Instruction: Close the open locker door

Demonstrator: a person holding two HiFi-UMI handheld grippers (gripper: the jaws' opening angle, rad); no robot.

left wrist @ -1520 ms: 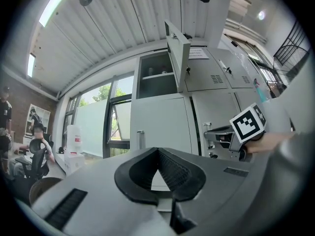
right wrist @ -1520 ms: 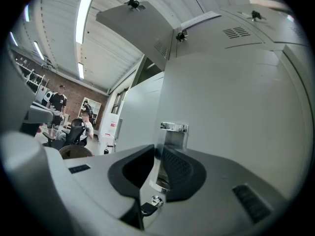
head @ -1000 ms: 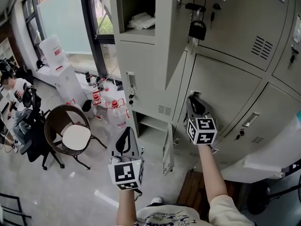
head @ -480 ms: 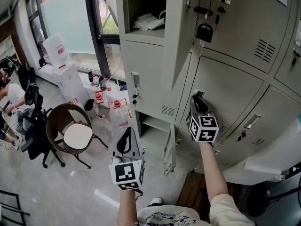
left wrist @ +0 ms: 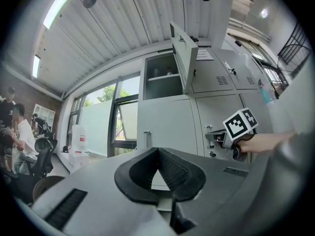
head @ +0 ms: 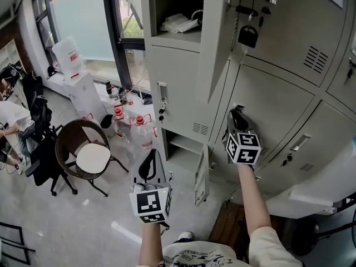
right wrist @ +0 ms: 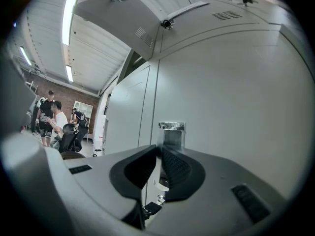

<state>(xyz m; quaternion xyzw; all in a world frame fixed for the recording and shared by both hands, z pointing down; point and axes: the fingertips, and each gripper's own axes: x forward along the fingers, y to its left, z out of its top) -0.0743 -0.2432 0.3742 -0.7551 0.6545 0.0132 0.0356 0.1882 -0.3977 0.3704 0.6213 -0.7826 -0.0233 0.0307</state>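
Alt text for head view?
Grey lockers from above, the top locker door open. The right gripper, its jaws just closing further with nothing seen between them, points at a closed door's latch; the left gripper, shut, is held lower.

Pale grey upper locker door [head: 218, 38] stands swung out from its compartment; a small bottom door [head: 199, 174] also hangs open.

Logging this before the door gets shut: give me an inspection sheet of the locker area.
Surface: grey floor.
Job's things: upper locker door open, white bundles inside; small lower door also open.
Clutter: water bottles, round chair.
Grippers: left gripper shut, empty; right gripper at a metal latch, jaws have just been closing, nearly together, nothing seen between.
Cables: nothing seen.
Surroundings: window, water dispenser, seated person.
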